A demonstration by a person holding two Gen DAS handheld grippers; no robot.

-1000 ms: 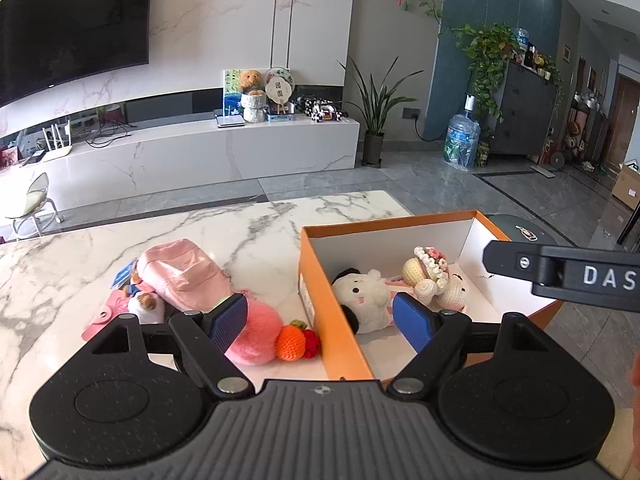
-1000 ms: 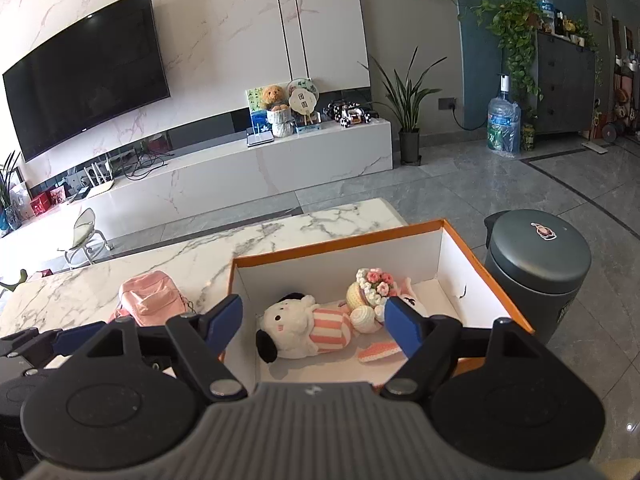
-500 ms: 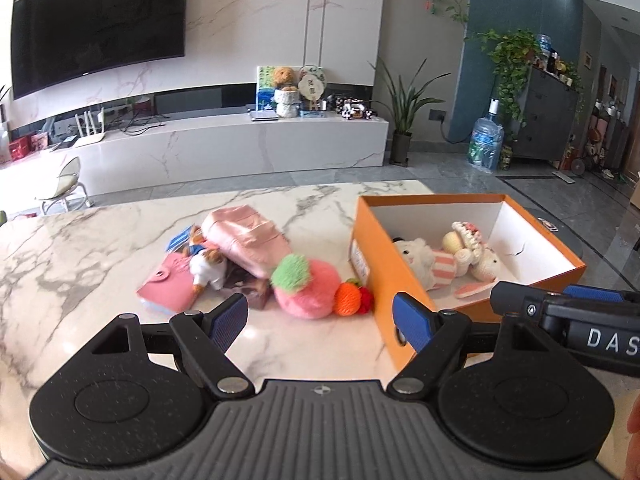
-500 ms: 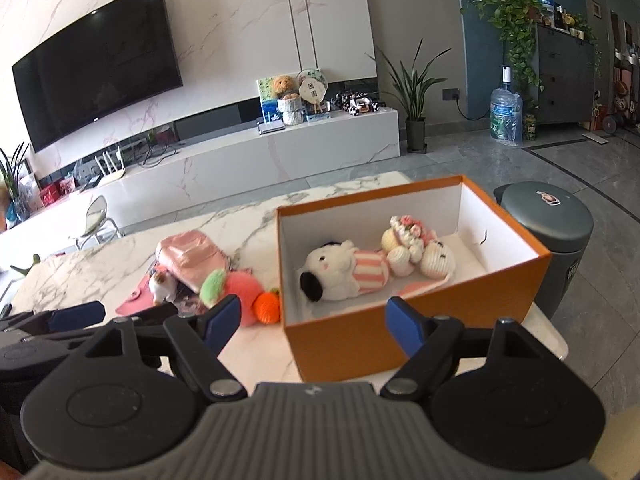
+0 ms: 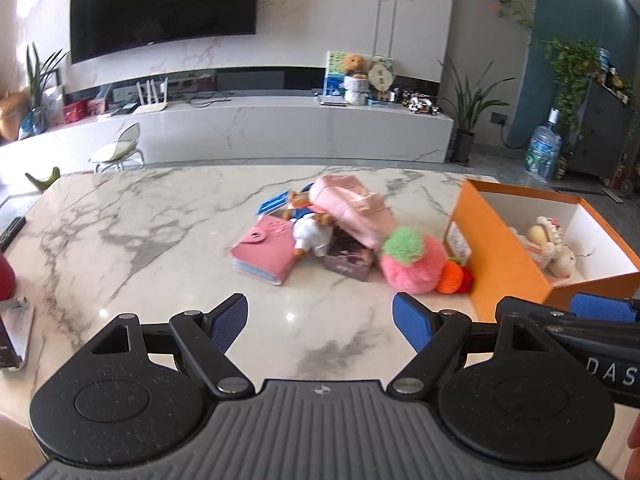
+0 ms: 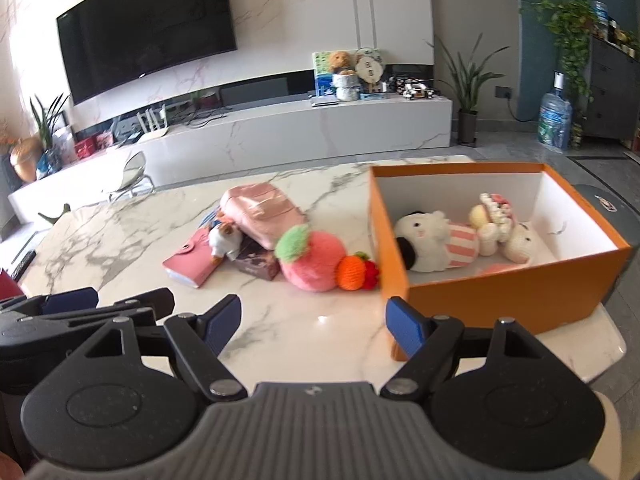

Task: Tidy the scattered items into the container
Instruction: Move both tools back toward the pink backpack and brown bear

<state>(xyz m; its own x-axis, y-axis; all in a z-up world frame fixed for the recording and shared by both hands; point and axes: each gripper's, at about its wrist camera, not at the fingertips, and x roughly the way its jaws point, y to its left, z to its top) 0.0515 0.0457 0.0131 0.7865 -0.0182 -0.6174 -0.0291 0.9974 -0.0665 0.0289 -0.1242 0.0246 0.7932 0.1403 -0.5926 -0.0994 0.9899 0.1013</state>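
Toys (image 5: 344, 232) lie heaped mid-table (image 5: 160, 240), a pink wallet (image 5: 266, 250), small bear (image 5: 312, 234), pink pouch (image 5: 352, 208), dark box (image 5: 348, 258), fuzzy peach (image 5: 412, 260) and orange knit fruit (image 5: 450, 278) touching one another, the fruit just beside the orange box (image 6: 500, 296) that sits at the table's right end near the edge. Bare marble stretches left and in front of the heap. Inside the box lie a white plush (image 6: 432, 246) and crochet dolls (image 6: 504, 232). Left gripper (image 5: 320, 322) and right gripper (image 6: 314, 320) both hang spread and empty over the near marble, short of the heap.
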